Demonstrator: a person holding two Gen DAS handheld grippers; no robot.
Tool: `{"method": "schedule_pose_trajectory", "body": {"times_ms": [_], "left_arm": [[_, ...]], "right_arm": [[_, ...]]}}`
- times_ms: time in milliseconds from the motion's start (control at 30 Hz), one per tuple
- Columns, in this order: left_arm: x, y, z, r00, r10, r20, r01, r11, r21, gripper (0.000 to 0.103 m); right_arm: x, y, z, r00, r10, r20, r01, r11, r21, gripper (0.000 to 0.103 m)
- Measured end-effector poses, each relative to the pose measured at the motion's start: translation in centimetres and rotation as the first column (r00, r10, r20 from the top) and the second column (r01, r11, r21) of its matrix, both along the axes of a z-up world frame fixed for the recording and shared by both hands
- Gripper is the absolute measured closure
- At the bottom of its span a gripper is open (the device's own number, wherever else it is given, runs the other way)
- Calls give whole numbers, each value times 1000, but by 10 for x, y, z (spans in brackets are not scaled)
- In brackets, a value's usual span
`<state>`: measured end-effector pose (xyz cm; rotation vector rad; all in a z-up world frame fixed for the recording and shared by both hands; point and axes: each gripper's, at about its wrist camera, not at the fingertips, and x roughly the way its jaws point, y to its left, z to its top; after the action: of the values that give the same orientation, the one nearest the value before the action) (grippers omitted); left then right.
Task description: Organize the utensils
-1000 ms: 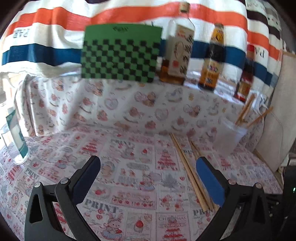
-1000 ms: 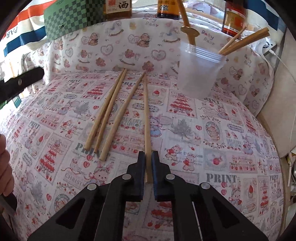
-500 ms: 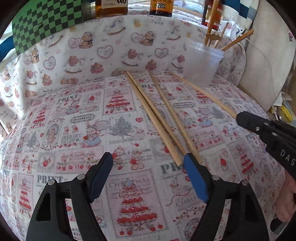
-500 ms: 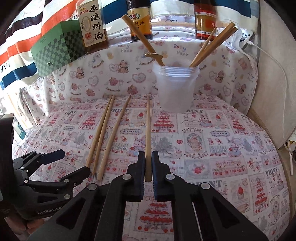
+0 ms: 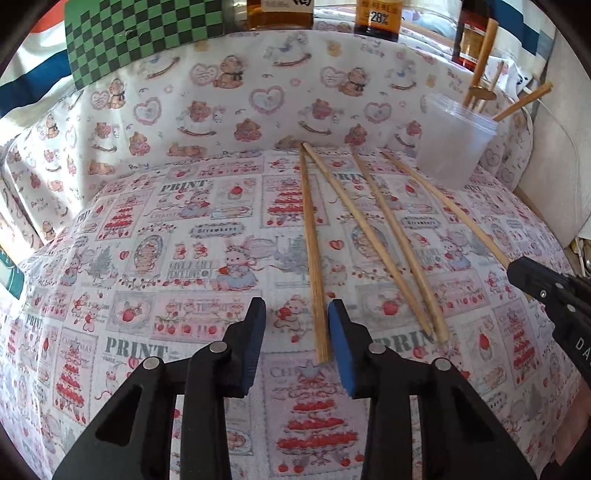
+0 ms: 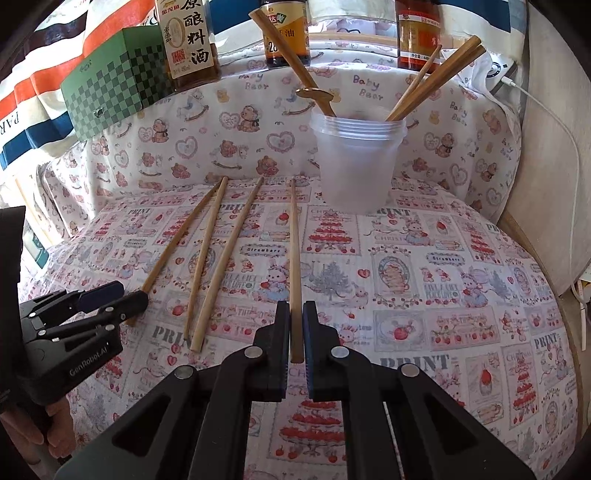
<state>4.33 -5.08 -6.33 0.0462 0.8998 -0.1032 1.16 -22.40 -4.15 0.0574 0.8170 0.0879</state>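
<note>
Right wrist view: right gripper [image 6: 295, 328] clamps a chopstick [image 6: 294, 258] near its end, so it may pivot; left gripper [image 5: 297, 334], open, straddles another chopstick [image 5: 312, 251] hugging its right finger

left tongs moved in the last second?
Yes. The left tongs came down and in toward the tablecloth: the green checkered box slid up to the frame edge, and they now straddle the leftmost chopstick, narrower than before.

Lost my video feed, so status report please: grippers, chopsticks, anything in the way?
Right gripper shut on one chopstick. Left gripper open around the leftmost chopstick. Two more loose between. Cup behind, path clear.
</note>
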Motion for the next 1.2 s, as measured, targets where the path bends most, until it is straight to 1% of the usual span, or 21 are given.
{"method": "schedule_pose_trajectory", "body": {"times_ms": [100,133,167,200,233,267,333,367,433,533,600,733,867,933,1000,1200], "left_arm": [[3,5,0,1000,5,-1,-5,1000,-29,69],[4,4,0,1000,6,-1,-6,1000,-30,71],[4,3,0,1000,7,-1,-7,1000,-14,73],[3,0,0,1000,-16,2,16,1000,19,89],[2,-2,1,999,-48,0,48,998,27,97],[0,1,0,999,-40,-3,40,999,14,97],[1,10,1,1000,-24,-14,23,998,-57,97],[1,13,4,1000,-21,-3,21,997,-80,97],[-4,20,13,999,6,50,-1,994,-106,97],[-13,31,31,990,29,139,-3,983,-184,97],[-22,38,45,974,47,220,0,977,-211,97],[-41,47,69,928,75,364,26,964,-266,97],[-55,57,85,885,98,455,48,953,-299,97],[-57,58,93,874,102,476,40,960,-279,97],[-59,59,96,871,98,482,44,961,-274,97],[-63,61,99,870,99,483,55,954,-295,97]], "right_arm": [[1,2,-3,1000,5,-12,-5,1000,-3,95],[1,2,-4,1000,6,-14,-6,1000,-5,95],[1,2,-4,1000,6,-12,-6,1000,-3,95],[1,1,-4,1000,4,-7,-4,1000,4,95],[0,0,-3,1000,5,1,-5,1000,14,95],[-1,-1,-1,1000,6,14,-6,1000,25,95],[-5,-4,5,999,4,54,-7,999,43,95],[-8,-4,9,997,2,81,-6,999,50,95],[-13,-5,16,990,-1,138,-7,998,55,95],[-22,-6,26,977,1,215,-18,997,78,95],[-27,-7,32,967,5,256,-30,995,95,95],[-36,-9,42,946,10,323,-58,989,137,95],[-47,-14,51,916,-16,402,-57,984,169,95],[-52,-18,55,900,-38,434,-48,981,186,95],[-56,-21,58,889,-58,454,-34,981,191,95],[-53,-25,59,896,-69,439,-20,980,196,95]]}}
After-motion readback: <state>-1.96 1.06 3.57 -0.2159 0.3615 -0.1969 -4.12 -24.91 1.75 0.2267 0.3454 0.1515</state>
